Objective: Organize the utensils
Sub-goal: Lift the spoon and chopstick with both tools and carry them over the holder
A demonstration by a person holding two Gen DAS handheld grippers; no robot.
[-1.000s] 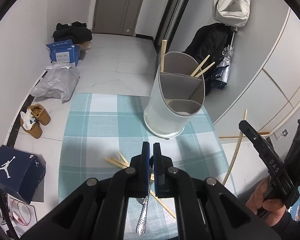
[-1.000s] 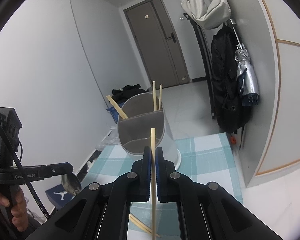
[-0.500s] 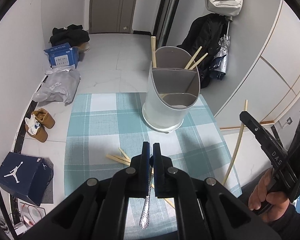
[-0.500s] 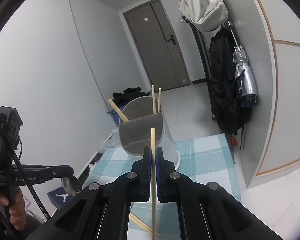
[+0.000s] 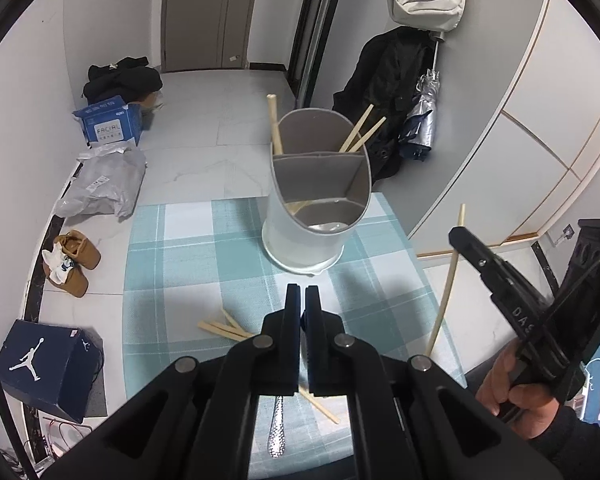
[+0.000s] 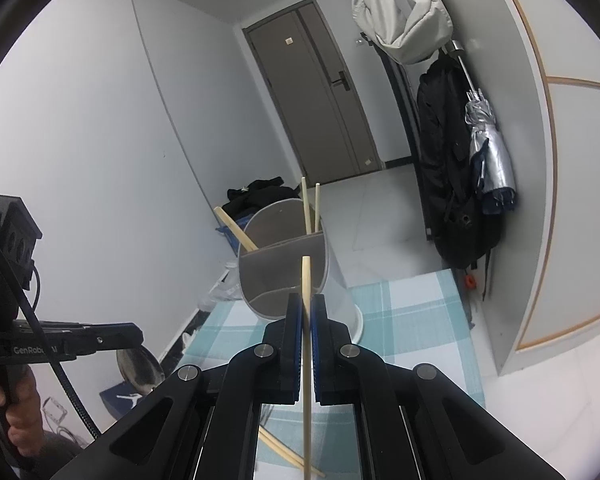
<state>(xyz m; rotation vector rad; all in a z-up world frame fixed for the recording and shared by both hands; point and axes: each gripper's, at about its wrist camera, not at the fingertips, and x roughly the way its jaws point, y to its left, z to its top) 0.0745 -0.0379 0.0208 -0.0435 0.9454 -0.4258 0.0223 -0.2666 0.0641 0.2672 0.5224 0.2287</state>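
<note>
Right gripper (image 6: 306, 316) clamped on pale wooden chopstick (image 6: 306, 280), long axis upright; grey divided plastic holder (image 6: 284, 280) straight beyond, frame centre. Left gripper (image 5: 302, 300) pinching patterned metal spoon (image 5: 277, 432), holder above, upper centre.

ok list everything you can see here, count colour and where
utensil holder: 1, grey-white, divided, back of the table
tablecloth: 1, teal check, on the table
chopsticks in holder: 2, pale wood, rear compartment
wooden handle: 1, rear compartment, left
loose chopsticks: a few, on the cloth
held chopstick: 1, in right gripper
spoon: 1, silver, in left gripper
shoebox: 1, navy, on the floor
left gripper: shut
right gripper: shut
</note>
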